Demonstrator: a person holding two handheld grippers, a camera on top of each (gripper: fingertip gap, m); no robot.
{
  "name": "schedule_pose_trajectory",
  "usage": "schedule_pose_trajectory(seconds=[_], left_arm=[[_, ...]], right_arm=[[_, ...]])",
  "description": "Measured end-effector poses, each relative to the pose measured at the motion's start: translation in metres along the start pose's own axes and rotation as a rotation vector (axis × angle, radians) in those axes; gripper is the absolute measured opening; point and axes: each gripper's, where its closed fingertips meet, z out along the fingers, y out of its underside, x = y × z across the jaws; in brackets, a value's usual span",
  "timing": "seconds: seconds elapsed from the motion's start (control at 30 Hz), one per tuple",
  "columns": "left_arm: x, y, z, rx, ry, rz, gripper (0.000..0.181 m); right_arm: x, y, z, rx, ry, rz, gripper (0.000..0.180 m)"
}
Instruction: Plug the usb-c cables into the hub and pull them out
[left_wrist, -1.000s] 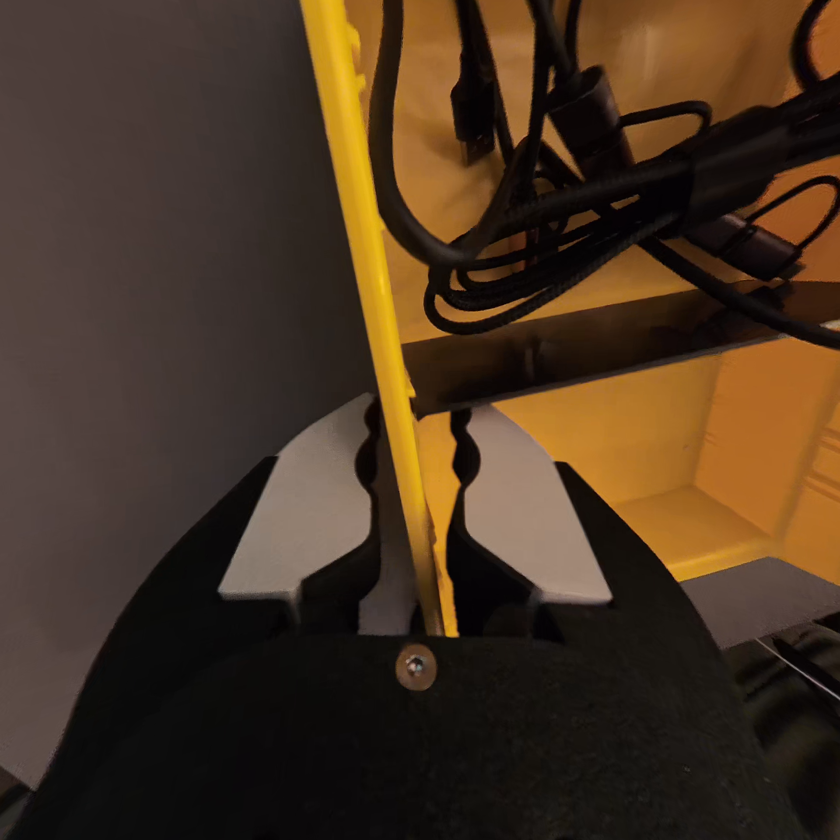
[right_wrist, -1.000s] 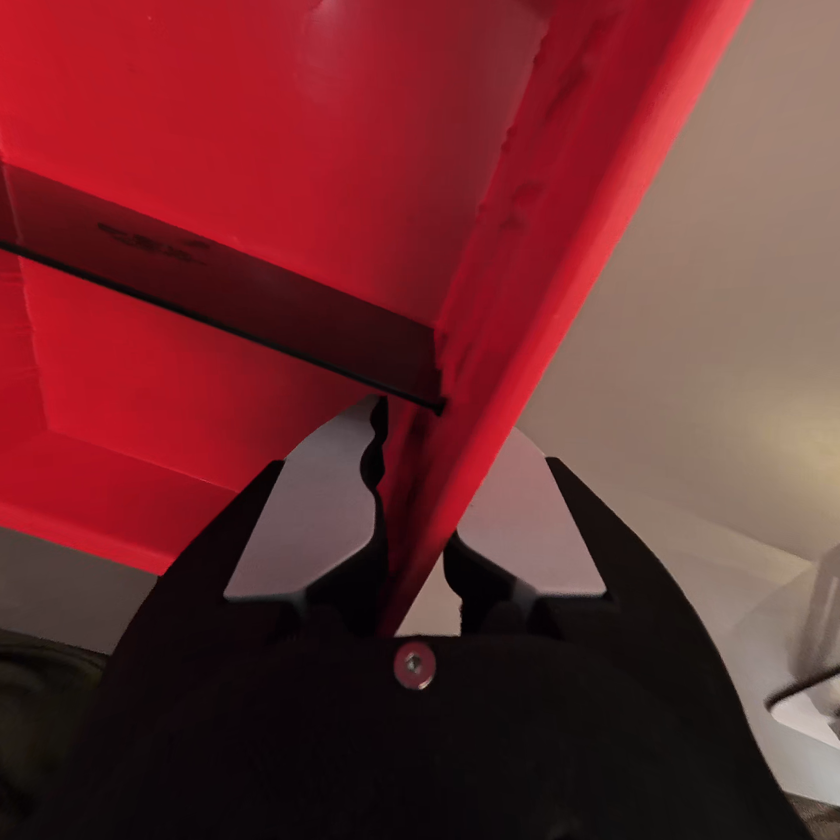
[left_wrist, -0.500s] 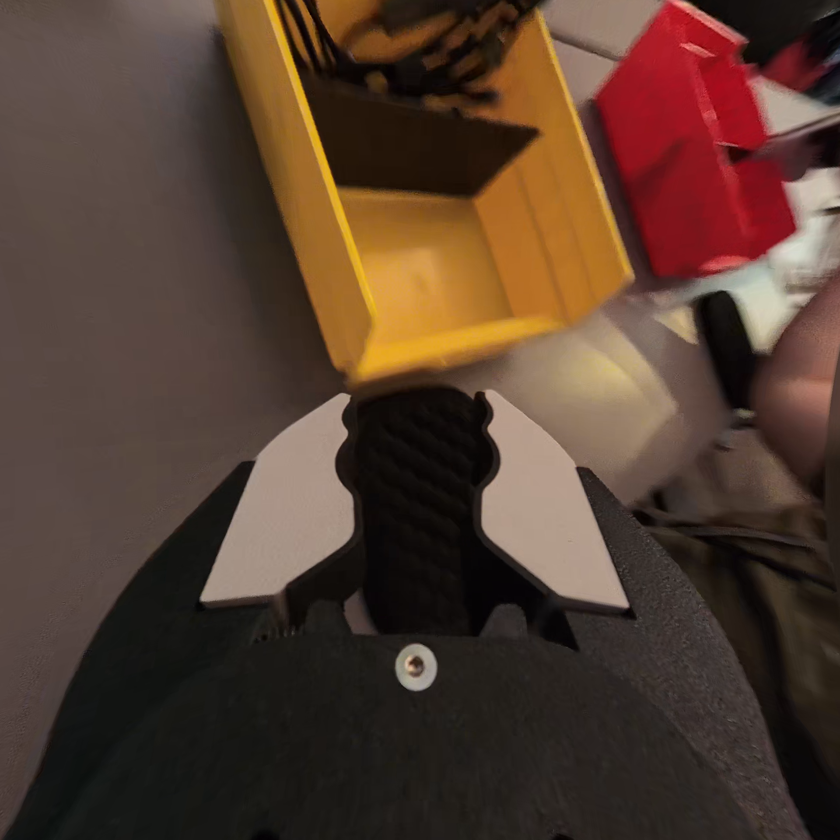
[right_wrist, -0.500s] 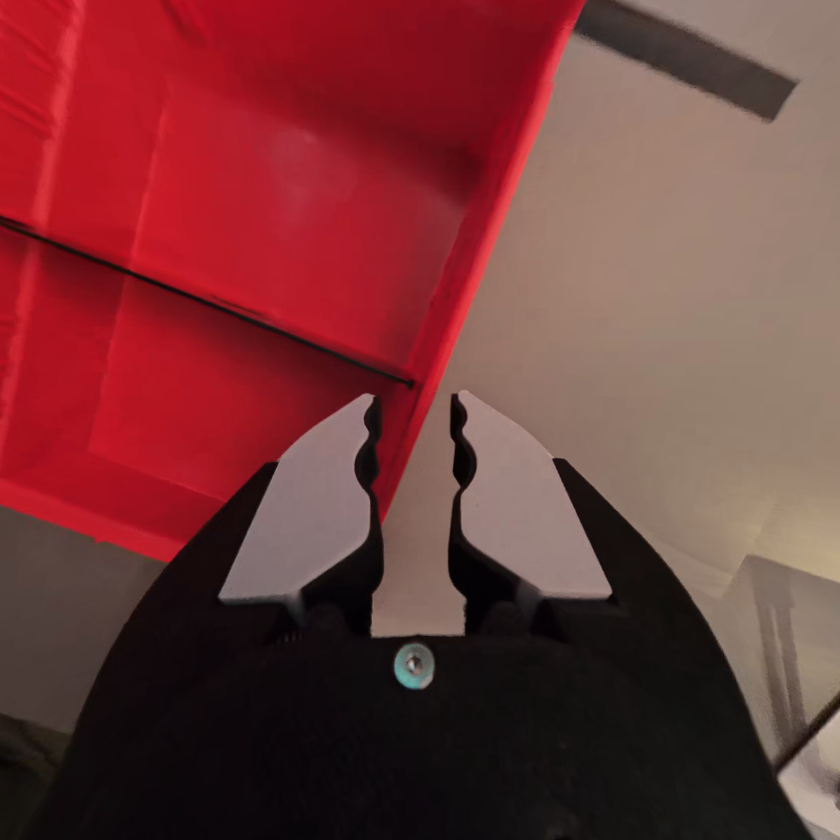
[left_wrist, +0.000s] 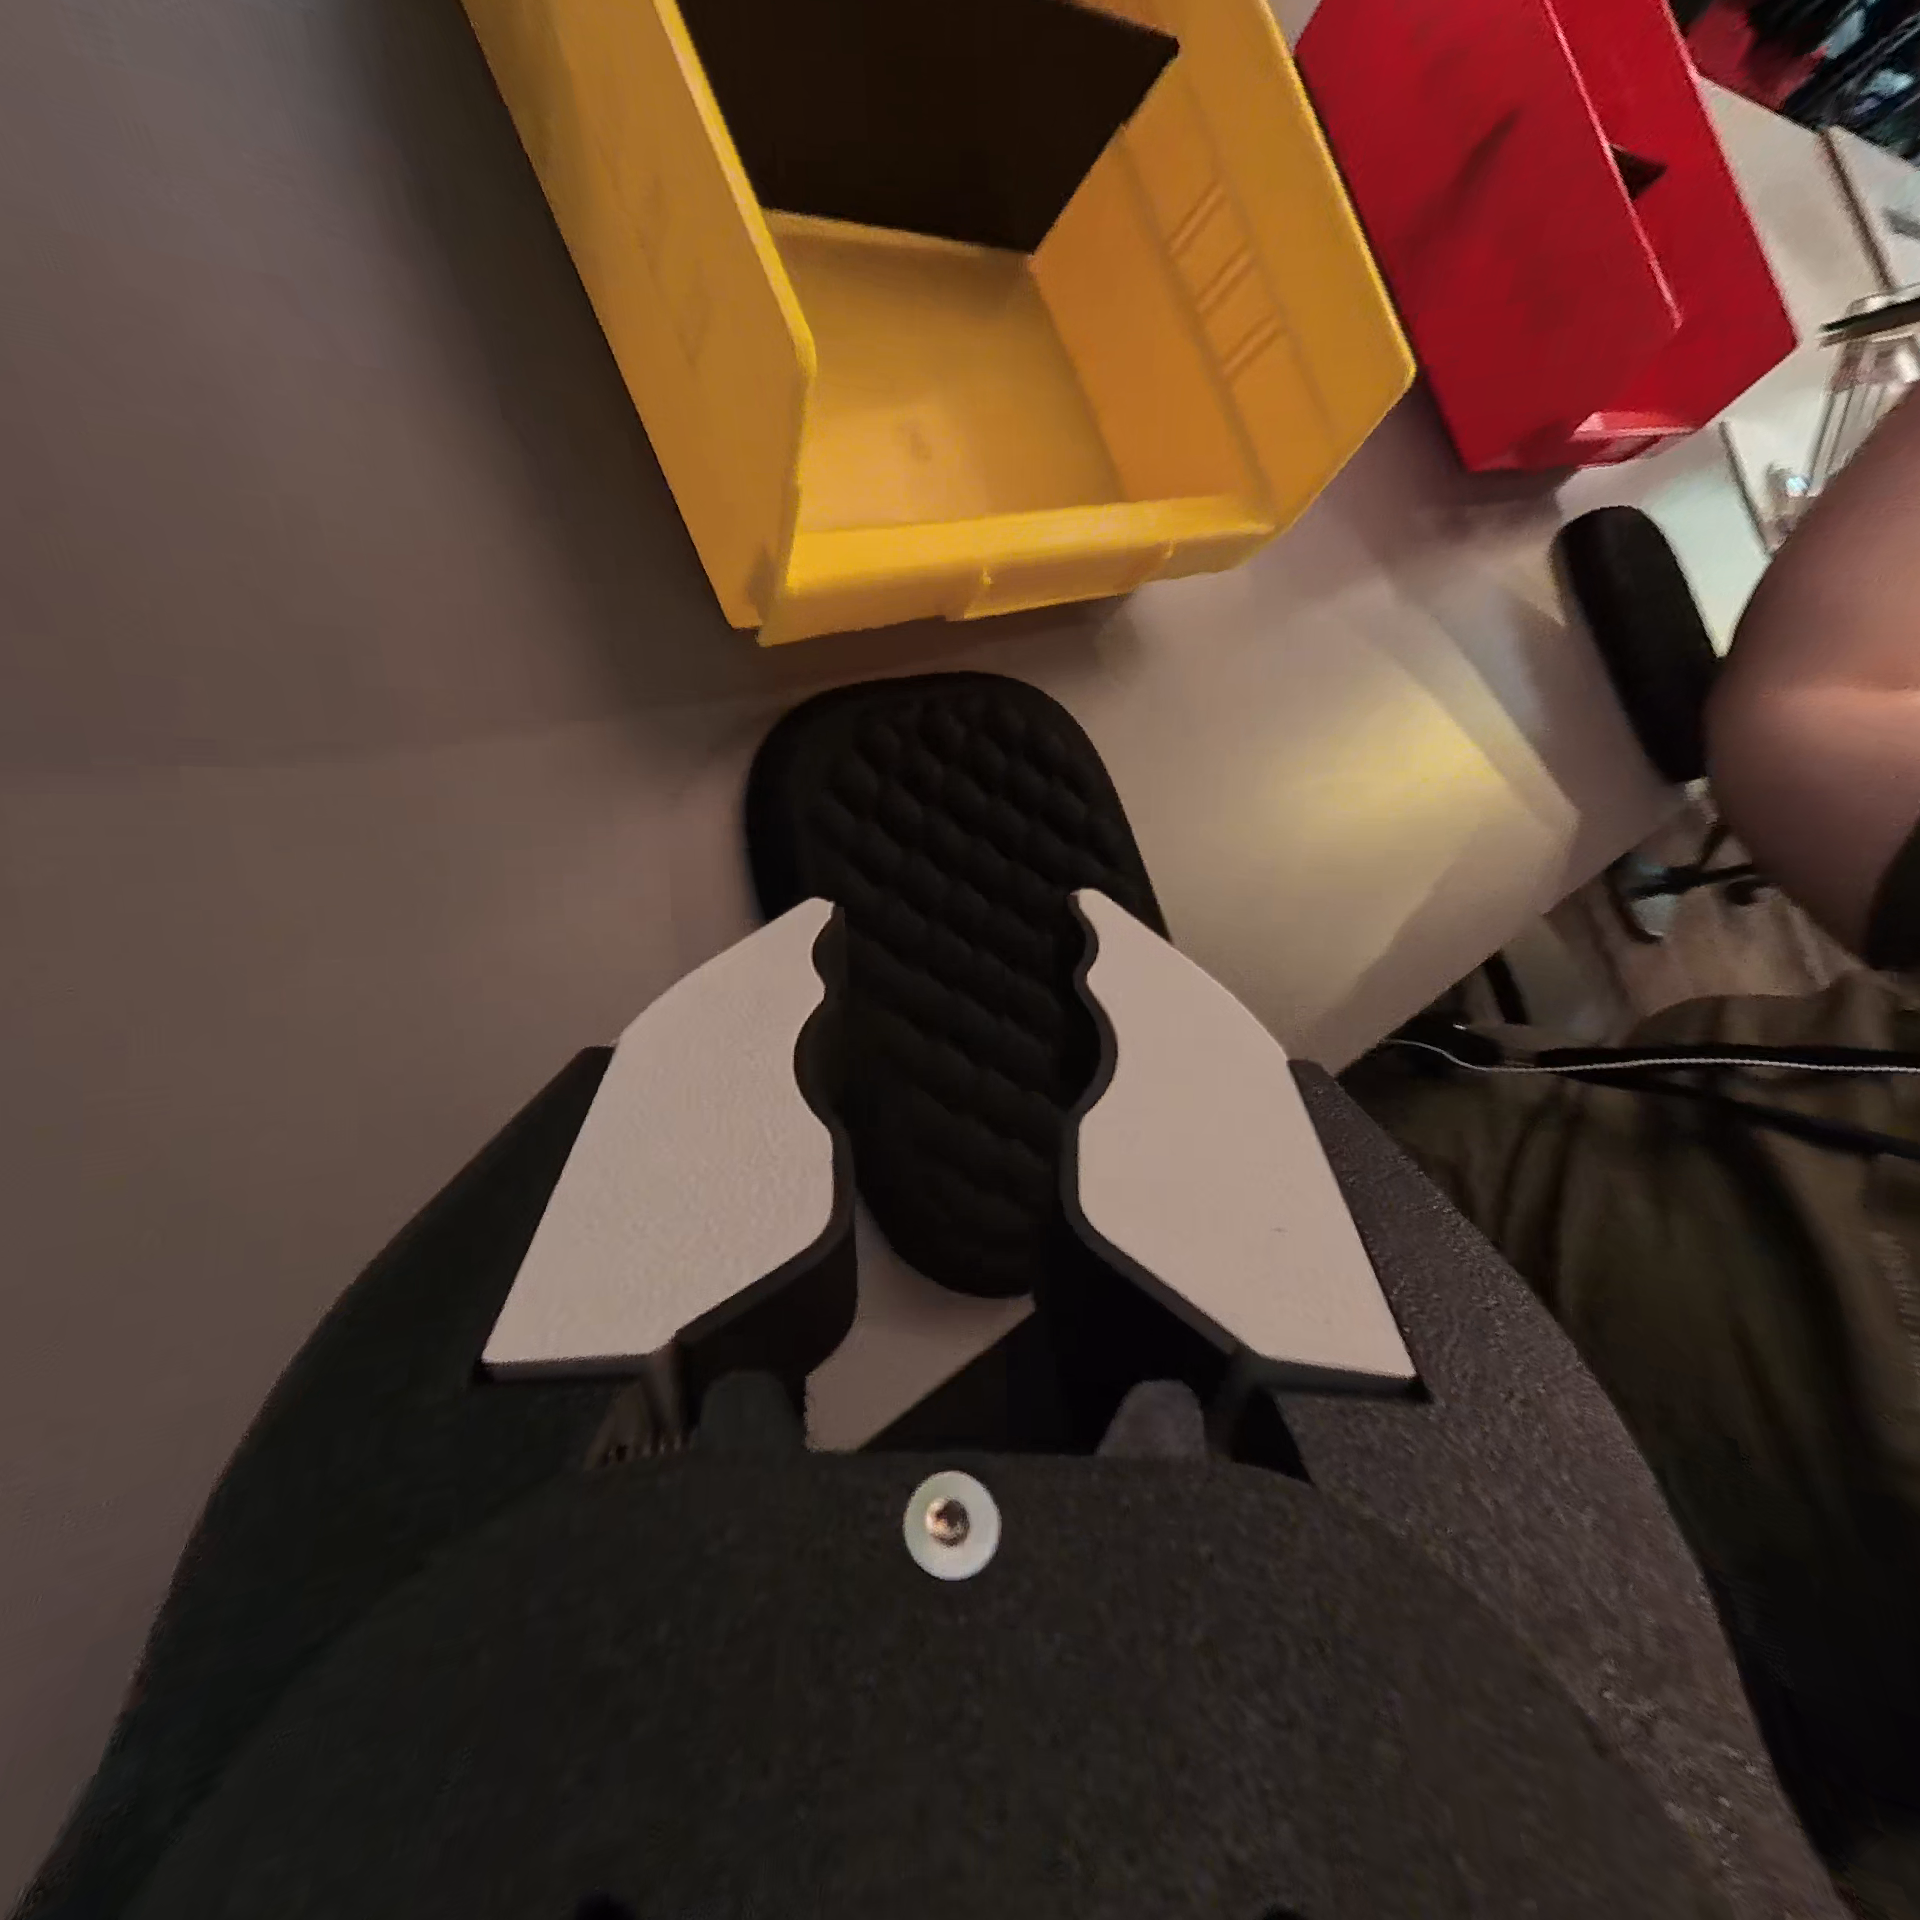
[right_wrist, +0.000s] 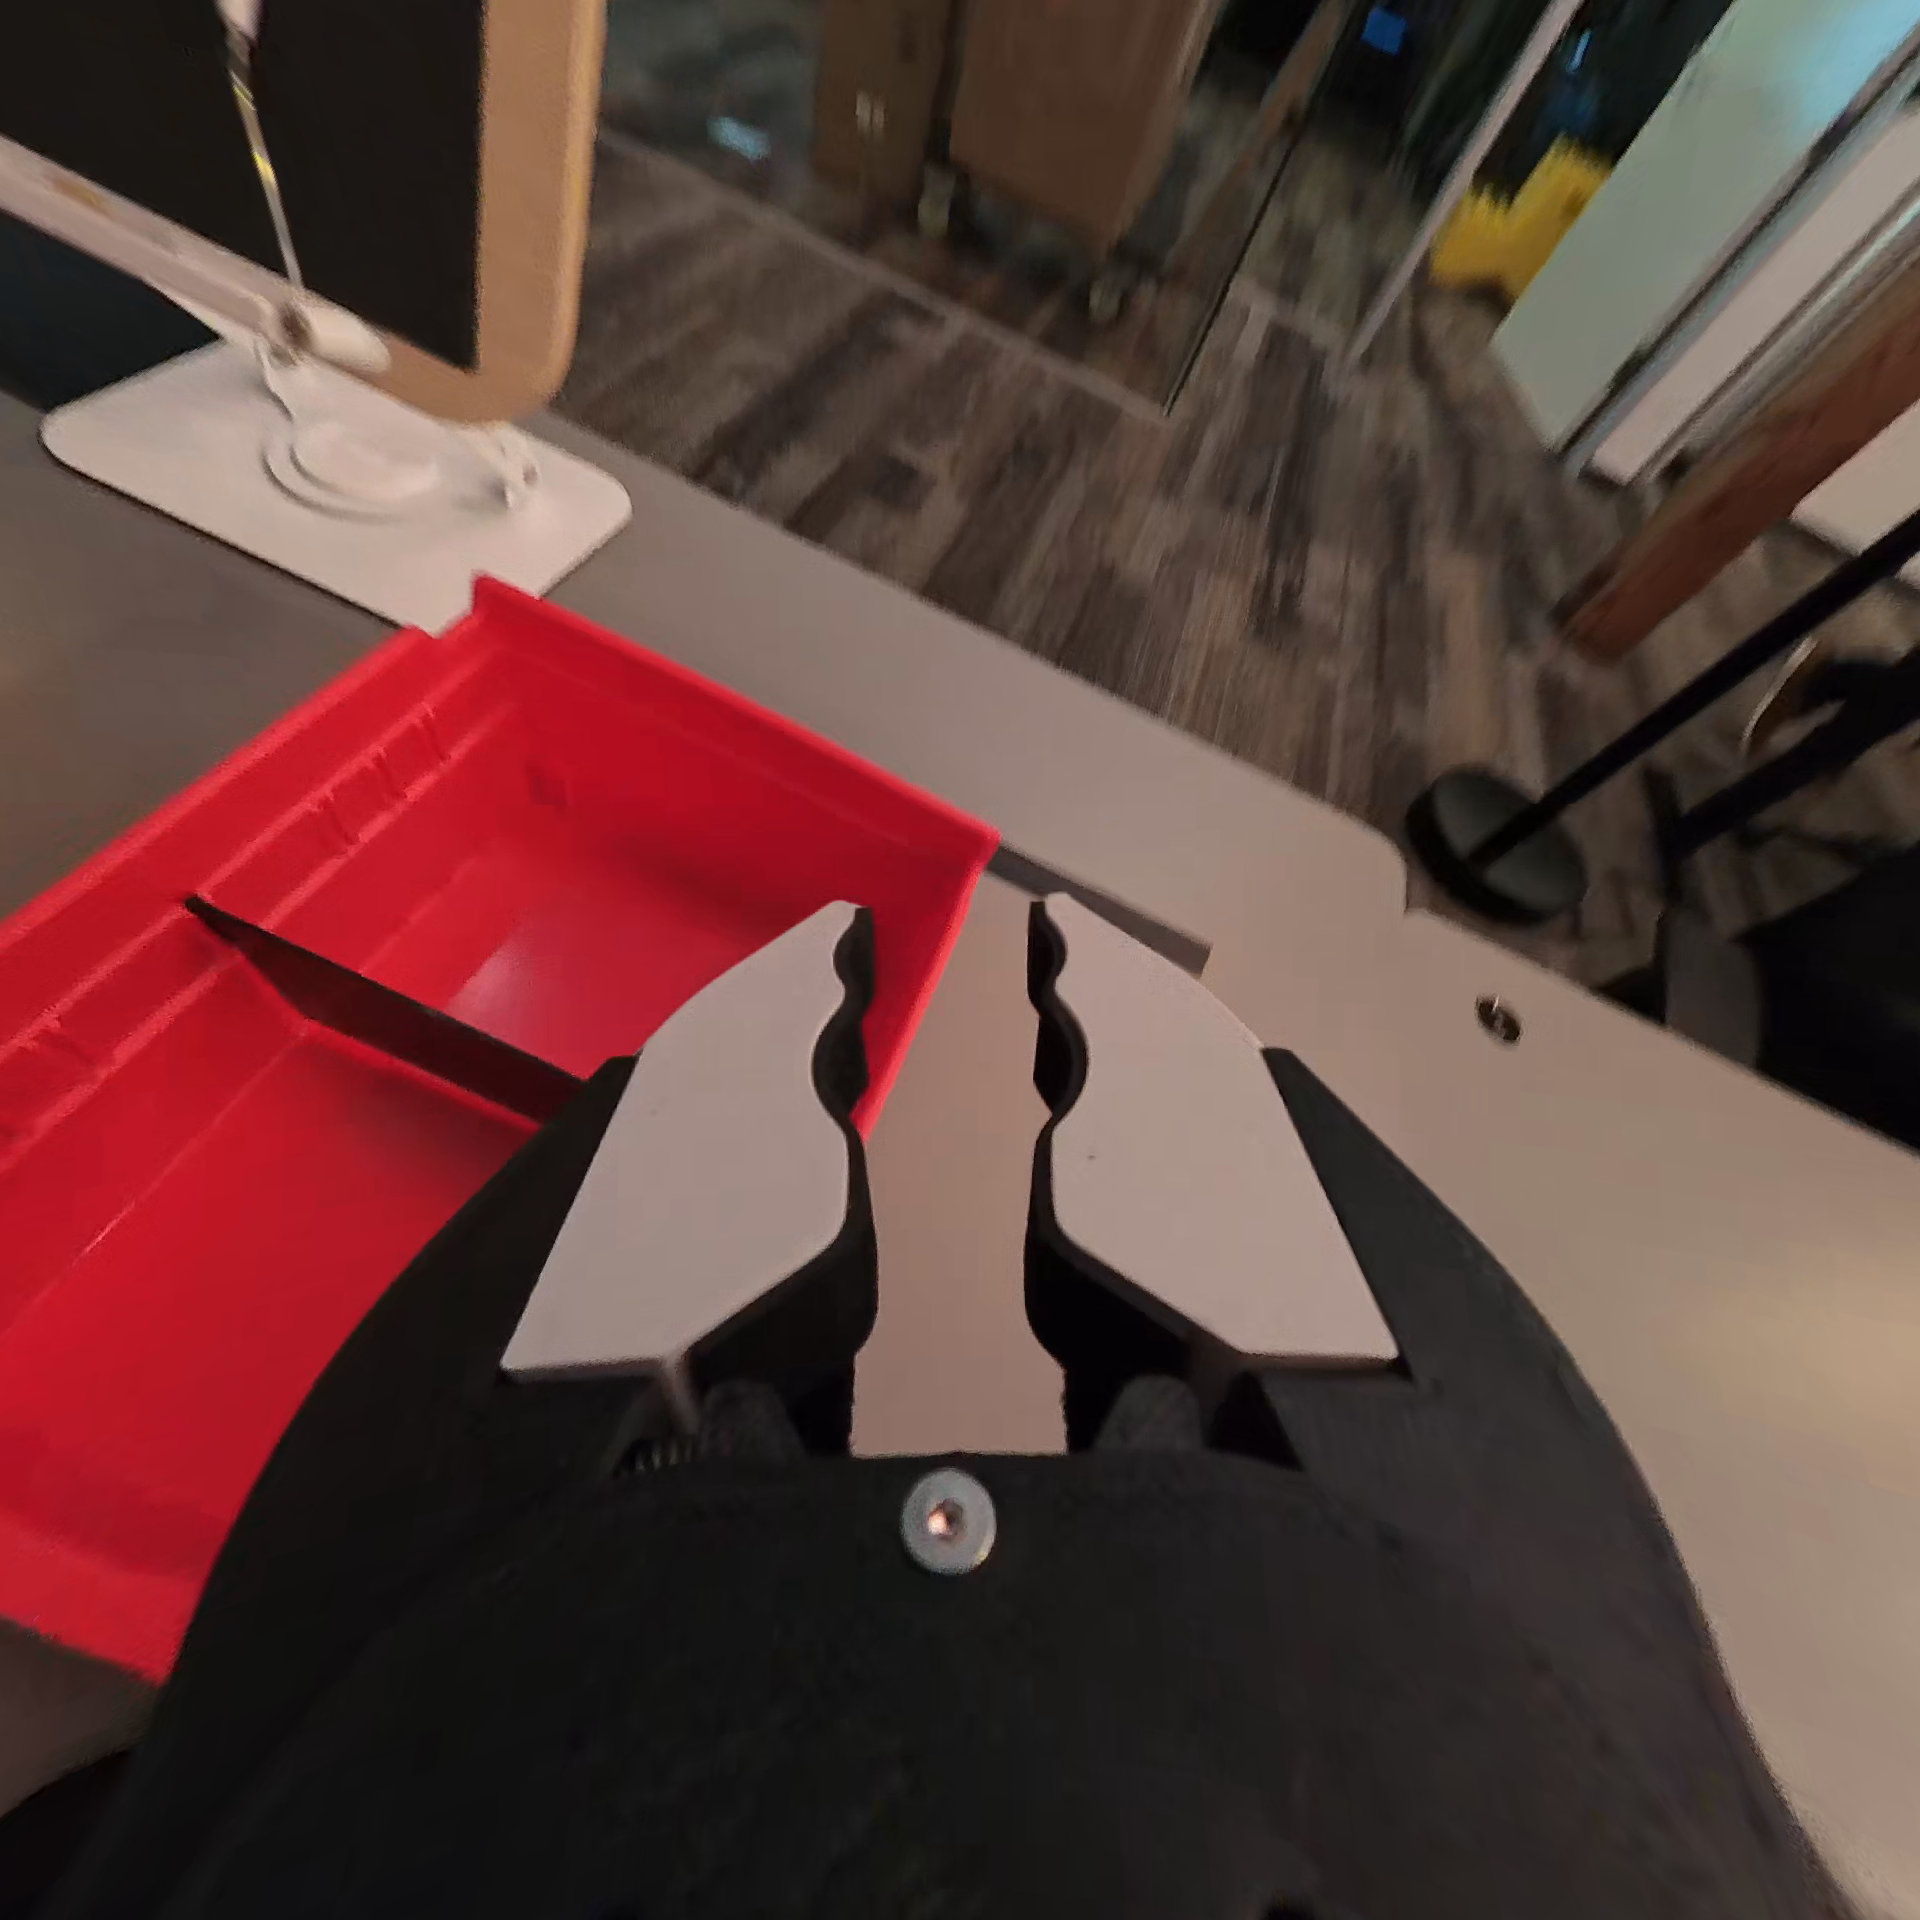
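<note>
No cable or hub shows in either view. My left gripper (left_wrist: 956, 904) is open, its fingers either side of a black quilted oval pad (left_wrist: 935, 810) that lies at the table's near edge; I cannot tell if they touch it. A yellow bin (left_wrist: 727, 364) stands just beyond, its near compartment empty, and a black divider (left_wrist: 914, 125) hides the far one. My right gripper (right_wrist: 948, 909) is open and empty above the table, just right of a red bin (right_wrist: 312, 1195) whose two visible compartments are empty.
The red bin (left_wrist: 1507, 208) stands right of the yellow one. A person's arm (left_wrist: 1818, 727) and an office chair (left_wrist: 1642, 644) are at the right. A white monitor stand (right_wrist: 156, 436) sits behind the red bin. A black stanchion base (right_wrist: 1496, 842) stands on the floor past the table edge (right_wrist: 1351, 831).
The left gripper let go of the yellow bin's wall, opened wider and drew back over the black pad. The right gripper let go of the red bin's wall and pulled back and up.
</note>
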Motion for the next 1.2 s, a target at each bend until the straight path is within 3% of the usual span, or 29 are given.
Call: schedule_pose_trajectory(seconds=[0.13,0.27,0.4,0.57,0.63,0.8,0.9,1.0,1.2], left_arm=[[0.002,-0.026,-0.009,0.141,-0.102,0.250,0.022],[0.020,-0.088,-0.025,0.378,-0.093,0.406,0.000],[0.043,-0.142,-0.032,0.520,-0.001,0.581,0.000],[0.032,-0.111,-0.008,0.259,0.051,0.711,0.000],[0.018,-0.093,-0.003,0.181,0.019,0.722,0.000],[-0.009,-0.070,-0.001,0.150,-0.067,0.749,0.000],[-0.012,-0.110,-0.011,0.354,-0.130,0.802,0.000],[0.007,-0.163,-0.024,0.562,-0.091,0.830,0.000],[0.069,-0.256,-0.057,0.868,0.021,0.934,0.000]], right_arm=[[-0.019,-0.025,-0.009,0.175,-0.022,-0.111,0.030],[-0.040,-0.034,-0.006,0.169,-0.046,-0.189,0.026],[-0.067,-0.049,-0.013,0.207,-0.112,-0.265,0.024],[-0.084,-0.051,-0.038,0.252,-0.212,-0.354,0.002],[-0.086,-0.050,-0.050,0.266,-0.251,-0.349,0.002],[-0.080,-0.038,-0.083,0.254,-0.238,-0.464,0.002],[-0.089,-0.057,-0.099,0.350,-0.313,-0.431,0.001],[-0.109,-0.076,-0.104,0.426,-0.432,-0.411,0.001],[-0.135,-0.095,-0.096,0.408,-0.436,-0.543,0.002]])
